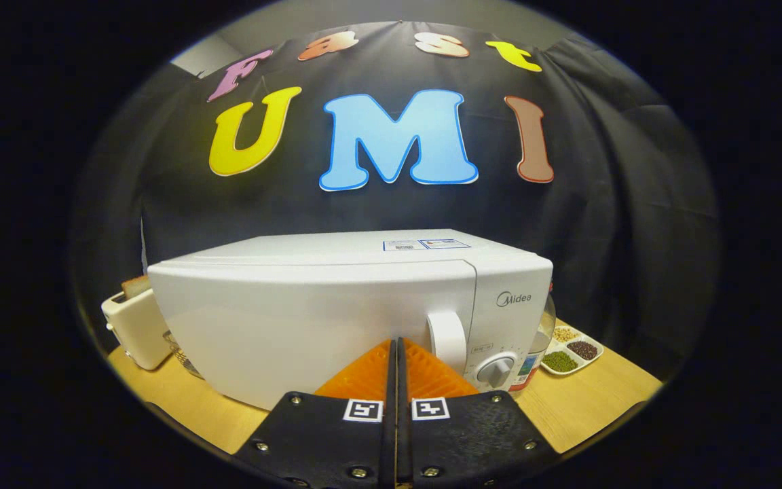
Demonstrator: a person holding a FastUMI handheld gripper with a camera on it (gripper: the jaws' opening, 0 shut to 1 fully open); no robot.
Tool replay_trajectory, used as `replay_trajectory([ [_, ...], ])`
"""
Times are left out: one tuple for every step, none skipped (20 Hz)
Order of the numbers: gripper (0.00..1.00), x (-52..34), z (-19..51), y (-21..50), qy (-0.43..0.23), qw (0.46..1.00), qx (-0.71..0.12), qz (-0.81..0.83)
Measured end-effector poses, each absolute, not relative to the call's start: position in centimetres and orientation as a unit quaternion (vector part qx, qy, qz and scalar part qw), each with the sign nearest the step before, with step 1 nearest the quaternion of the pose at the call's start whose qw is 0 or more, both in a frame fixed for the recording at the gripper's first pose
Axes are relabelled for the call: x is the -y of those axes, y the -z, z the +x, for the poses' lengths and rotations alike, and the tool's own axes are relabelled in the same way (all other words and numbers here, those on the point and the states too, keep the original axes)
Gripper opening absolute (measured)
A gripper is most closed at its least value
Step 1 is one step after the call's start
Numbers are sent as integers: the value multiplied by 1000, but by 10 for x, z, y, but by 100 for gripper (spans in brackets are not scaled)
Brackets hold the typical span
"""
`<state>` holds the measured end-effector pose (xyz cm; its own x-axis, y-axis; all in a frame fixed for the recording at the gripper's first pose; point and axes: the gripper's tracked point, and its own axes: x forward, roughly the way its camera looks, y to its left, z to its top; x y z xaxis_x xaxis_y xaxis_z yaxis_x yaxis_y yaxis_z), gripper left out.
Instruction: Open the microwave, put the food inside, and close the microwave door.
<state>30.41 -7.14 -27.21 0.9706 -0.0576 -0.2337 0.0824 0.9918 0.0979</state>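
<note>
The white microwave [337,305] stands on the worktop [588,401] just ahead of the claw [396,353], its closed door facing near and its long side running left to right. Its handle [447,339] sits just right of the tips. The claw is fully closed, fingers pressed together, holding nothing, close before the door.

Light fell from above and in front, leaving the white microwave [337,305] brightly and evenly lit, with a soft sheen along its top. The black cloth wall [608,204] behind stayed dim. The wooden table [588,401] glowed warm. Fisheye distortion bowed the microwave's edges and darkened the rim. The closed gripper [396,353] sat sharp enough, nearly in focus.
</note>
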Motion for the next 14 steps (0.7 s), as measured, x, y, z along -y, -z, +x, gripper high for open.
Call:
replay_trajectory([
  [1,70,297,263,32,991,-114,57],
  [1,67,287,253,29,992,-109,55],
  [1,63,277,243,25,993,-105,48],
  [1,60,266,231,21,994,-101,41],
  [1,57,254,218,19,994,-97,37],
  [1,51,241,204,14,995,-94,37],
  [1,45,229,189,8,995,-90,37],
  [1,41,217,173,5,996,-87,36],
  [1,37,206,157,5,996,-82,33],
  [1,32,195,141,5,997,-75,29],
  [1,27,185,125,3,997,-69,27],
  [1,21,175,110,0,998,-64,25],
  [1,15,166,96,0,998,-60,25],
  [1,12,157,82,3,998,-55,26],
])
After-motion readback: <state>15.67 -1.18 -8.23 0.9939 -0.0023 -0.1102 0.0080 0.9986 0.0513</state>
